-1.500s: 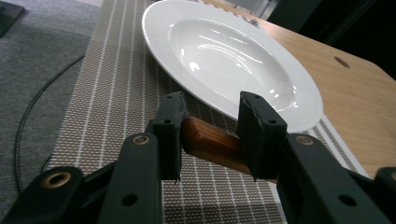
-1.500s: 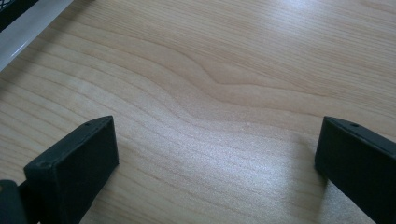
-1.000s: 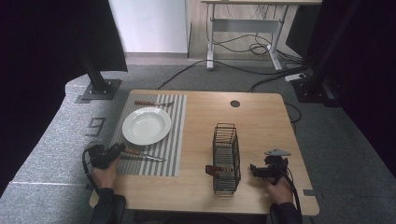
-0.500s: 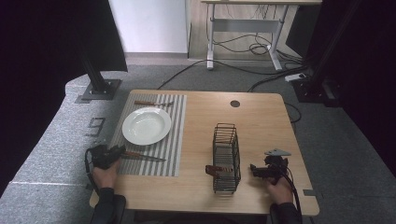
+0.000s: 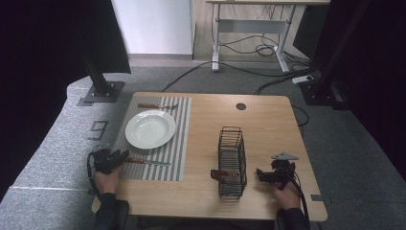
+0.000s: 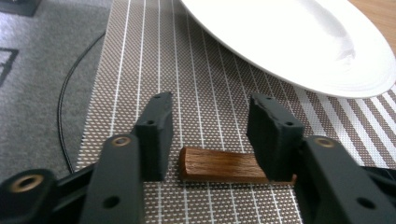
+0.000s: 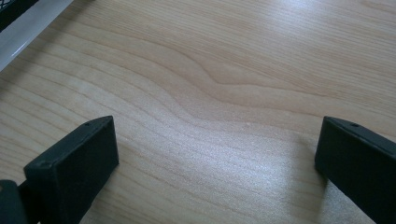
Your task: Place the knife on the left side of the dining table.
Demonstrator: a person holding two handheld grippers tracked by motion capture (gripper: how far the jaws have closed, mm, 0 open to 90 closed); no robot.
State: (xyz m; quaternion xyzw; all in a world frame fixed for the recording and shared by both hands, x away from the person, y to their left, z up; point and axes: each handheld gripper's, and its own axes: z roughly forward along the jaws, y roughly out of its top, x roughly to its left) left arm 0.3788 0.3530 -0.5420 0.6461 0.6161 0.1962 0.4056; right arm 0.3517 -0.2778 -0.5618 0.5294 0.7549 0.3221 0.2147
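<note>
In the high view, a wooden-handled table knife (image 5: 147, 162) lies along the lower edge of the brown striped woven placemat (image 5: 178, 139), left of centre; its long axis runs left to right, handle at the left, blade pointing right. A round white plate (image 5: 150, 129) sits just above it on the mat, and another wooden-handled utensil (image 5: 157, 106) lies along the mat's upper edge. The left gripper (image 5: 120, 158) sits at the knife's handle end, at the lower left of the light wooden table (image 5: 268, 124). A black wire rack (image 5: 232, 160) stands lower centre, with the right gripper (image 5: 261, 175) to its right.

In the left gripper view, the jaws stand apart, either side of the brown handle, whose blunt end lies between them at lower centre; the right jaw overlaps it. The plate fills the upper right.

In the right gripper view, the jaws stand wide apart over bare wood.
</note>
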